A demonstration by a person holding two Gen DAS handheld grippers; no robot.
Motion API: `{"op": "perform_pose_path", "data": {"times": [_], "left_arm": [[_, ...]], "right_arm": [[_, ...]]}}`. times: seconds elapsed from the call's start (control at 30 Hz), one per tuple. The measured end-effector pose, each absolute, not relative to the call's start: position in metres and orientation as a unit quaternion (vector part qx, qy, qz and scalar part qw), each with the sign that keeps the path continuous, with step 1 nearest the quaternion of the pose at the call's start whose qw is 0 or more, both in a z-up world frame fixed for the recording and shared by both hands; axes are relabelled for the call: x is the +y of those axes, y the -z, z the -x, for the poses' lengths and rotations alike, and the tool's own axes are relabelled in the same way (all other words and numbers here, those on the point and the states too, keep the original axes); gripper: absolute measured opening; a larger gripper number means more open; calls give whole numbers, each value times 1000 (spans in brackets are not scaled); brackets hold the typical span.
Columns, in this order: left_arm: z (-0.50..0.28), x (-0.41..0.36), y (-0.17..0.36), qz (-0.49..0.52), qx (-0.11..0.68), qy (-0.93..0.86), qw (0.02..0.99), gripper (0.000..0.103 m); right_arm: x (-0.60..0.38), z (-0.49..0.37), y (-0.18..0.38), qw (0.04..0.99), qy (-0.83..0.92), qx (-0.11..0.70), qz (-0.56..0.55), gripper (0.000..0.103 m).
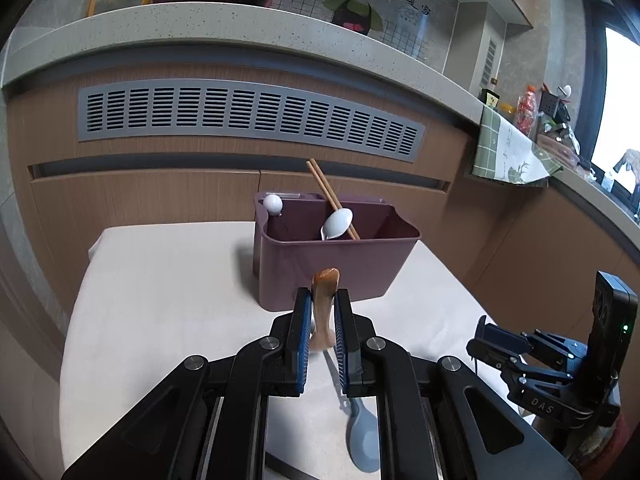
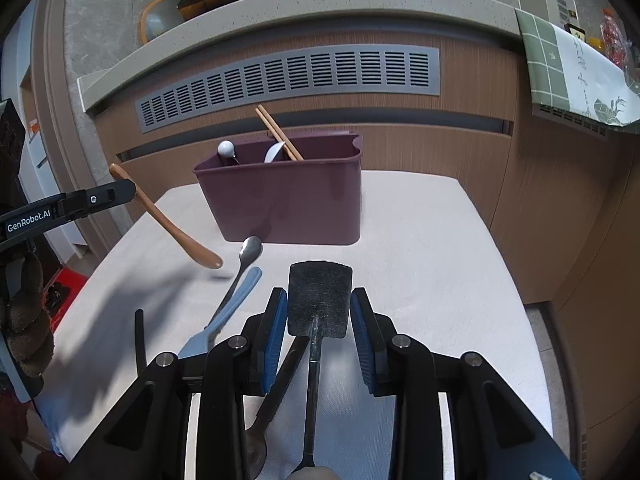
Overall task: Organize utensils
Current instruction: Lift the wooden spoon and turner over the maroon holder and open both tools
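My left gripper (image 1: pixel 323 300) is shut on a brown wooden spoon (image 1: pixel 324 308) and holds it above the white table, short of the purple utensil bin (image 1: pixel 340 264). The spoon also shows in the right wrist view (image 2: pixel 168 220), tilted, bowl end down. The bin (image 2: pixel 288 200) holds wooden chopsticks (image 1: pixel 330 196), a white spoon (image 1: pixel 338 224) and a white-knobbed utensil (image 1: pixel 273 203). My right gripper (image 2: pixel 319 312) is open around a black spatula (image 2: pixel 320 300) lying on the table. A pale blue spoon (image 1: pixel 362 436) and a metal spoon (image 2: pixel 246 264) lie on the table.
The white table (image 2: pixel 432 260) stands against a brown cabinet front with a grey vent grille (image 1: pixel 248 116). A speckled counter (image 1: pixel 240 28) runs above. A green checked cloth (image 2: pixel 568 68) hangs from the counter at right. More dark utensil handles (image 2: pixel 280 380) lie under my right gripper.
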State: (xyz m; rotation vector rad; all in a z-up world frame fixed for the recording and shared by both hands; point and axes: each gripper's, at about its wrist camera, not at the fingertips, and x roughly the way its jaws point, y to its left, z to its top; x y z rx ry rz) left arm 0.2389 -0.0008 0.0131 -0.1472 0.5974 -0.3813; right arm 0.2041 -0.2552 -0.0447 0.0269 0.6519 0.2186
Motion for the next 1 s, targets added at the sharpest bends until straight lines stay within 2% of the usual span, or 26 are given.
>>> {"op": "perform_pose_path", "data": {"times": [0.47, 0.7, 0.8, 1.0], "left_arm": [[-232, 0, -21, 71, 281, 190, 938, 12], [-227, 1, -47, 74, 251, 196, 945, 12], [-231, 2, -78, 76, 217, 200, 952, 12], [-253, 0, -148, 70, 138, 202, 967, 12]], "right_arm": [[-257, -199, 36, 947, -103, 304, -8, 29], [-258, -195, 17, 955, -107, 276, -9, 29], [-258, -198, -12, 964, -113, 242, -10, 29], [-255, -223, -121, 987, -112, 118, -4, 29]]}}
